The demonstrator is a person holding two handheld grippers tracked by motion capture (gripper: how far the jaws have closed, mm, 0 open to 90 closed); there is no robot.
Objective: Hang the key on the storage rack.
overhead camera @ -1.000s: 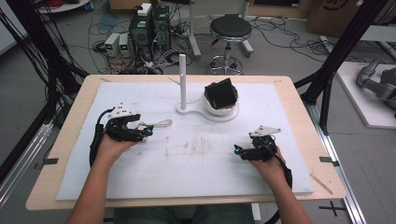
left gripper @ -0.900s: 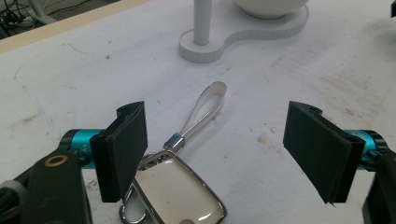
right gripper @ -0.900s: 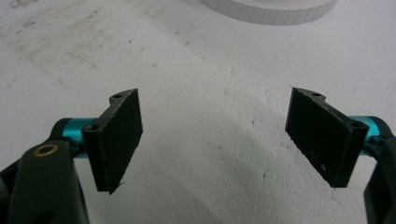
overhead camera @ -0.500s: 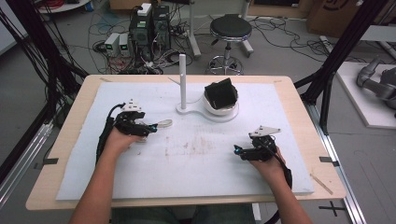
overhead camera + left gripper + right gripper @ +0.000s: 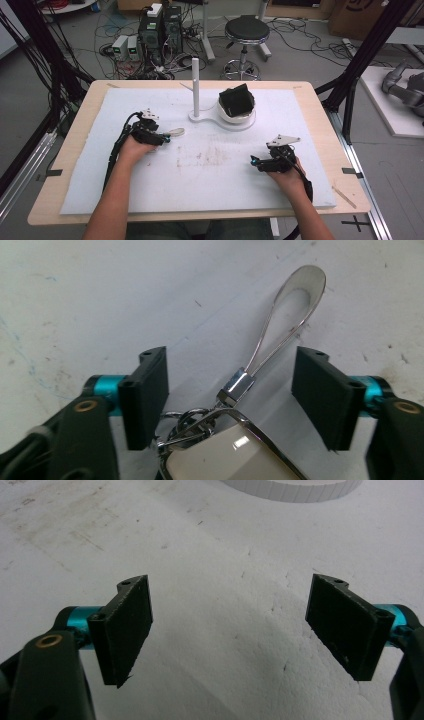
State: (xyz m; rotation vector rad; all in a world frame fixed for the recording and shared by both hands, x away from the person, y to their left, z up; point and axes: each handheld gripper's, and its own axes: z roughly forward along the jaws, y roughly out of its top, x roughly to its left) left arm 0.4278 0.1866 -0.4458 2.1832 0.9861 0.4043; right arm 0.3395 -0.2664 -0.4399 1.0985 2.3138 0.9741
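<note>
item 1: white foam-like sheet (image 5: pixel 210 185) covering a light wooden table (image 5: pixel 320 107); faint brown staining near its middle.

item 2: left gripper (image 5: pixel 162 140), black with teal fittings, held in the person's left hand (image 5: pixel 132 149) at the left of the sheet. jaws stand wide apart, clamping nothing. in the left gripper view (image 5: pixel 230 385) the two black pads flank item 3 without touching it.

item 3: shiny metal key fob with a cream-coloured tag and a long teardrop-shaped chrome loop (image 5: pixel 280 322), lying flat on the sheet. the loop points away from the gripper, reaching past the pad tips; the small chrome clasp and rings sit between the jaws, the cream tag nearest the camera. in the high view it shows as a pale oval (image 5: pixel 176 132) just beyond the left gripper's tips.

item 4: right gripper (image 5: pixel 256 161), same make, grey three-cornered plate on top, held in the person's right hand (image 5: pixel 285 172) at the right of the sheet, well apart from item 3. jaws wide apart over bare sheet (image 5: pixel 227 625).

item 5: white stand with an upright post on a flat base (image 5: pixel 196 87), at the far middle of the sheet.

item 6: round white dish holding a black boxy object (image 5: pixel 236 102), just beside the stand's base.
</note>
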